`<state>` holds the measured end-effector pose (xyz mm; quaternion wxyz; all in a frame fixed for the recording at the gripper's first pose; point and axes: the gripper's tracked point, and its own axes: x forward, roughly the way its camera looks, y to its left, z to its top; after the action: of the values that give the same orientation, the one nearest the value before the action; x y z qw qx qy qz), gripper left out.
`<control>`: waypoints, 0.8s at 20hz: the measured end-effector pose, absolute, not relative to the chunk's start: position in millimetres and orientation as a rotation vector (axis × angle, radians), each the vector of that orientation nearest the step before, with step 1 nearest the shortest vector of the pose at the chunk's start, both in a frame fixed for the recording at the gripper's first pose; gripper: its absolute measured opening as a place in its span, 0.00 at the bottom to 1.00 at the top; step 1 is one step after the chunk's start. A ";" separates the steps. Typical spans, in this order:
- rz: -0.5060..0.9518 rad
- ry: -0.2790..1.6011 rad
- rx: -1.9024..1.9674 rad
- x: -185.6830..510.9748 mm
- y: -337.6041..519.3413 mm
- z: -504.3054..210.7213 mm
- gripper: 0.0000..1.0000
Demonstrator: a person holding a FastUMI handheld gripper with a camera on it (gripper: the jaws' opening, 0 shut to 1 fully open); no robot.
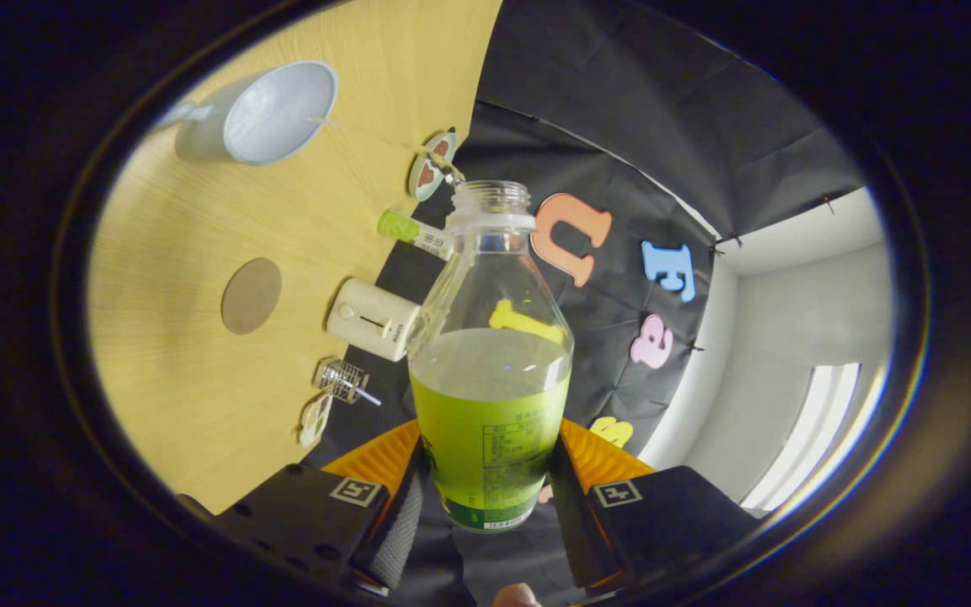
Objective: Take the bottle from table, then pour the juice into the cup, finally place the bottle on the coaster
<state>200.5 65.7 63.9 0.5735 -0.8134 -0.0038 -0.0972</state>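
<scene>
The gripper [485, 506] pinched the lower body of the clear juice bottle [490, 371], one finger pressed to each side of its label, and carried it lifted off the wooden table [182, 354]. The bottle had no cap and was roughly half full of green juice, whose surface sat slanted against the bottle's walls, so the whole rig looked rolled to one side. The white cup [270, 114] lay well beyond the neck and off to one side, and the round brown coaster [251, 295] sat nearer, apart from the cup. The risk, as I judged it, was tipping before the mouth reached the cup's rim: juice would then spill onto the table.
</scene>
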 end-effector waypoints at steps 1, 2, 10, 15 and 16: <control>-0.229 -0.016 -1.912 200.8 66.3 65.7 0.77; -0.231 -0.018 -1.915 201.8 66.3 67.0 0.77; -0.251 -0.069 -1.980 205.9 73.6 83.0 0.76; -0.267 -0.099 -2.007 203.9 76.0 93.7 0.76; -0.269 -0.105 -2.016 203.7 77.8 95.6 0.76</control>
<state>203.7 77.8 95.6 0.5250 -0.8425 -0.0441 -0.1126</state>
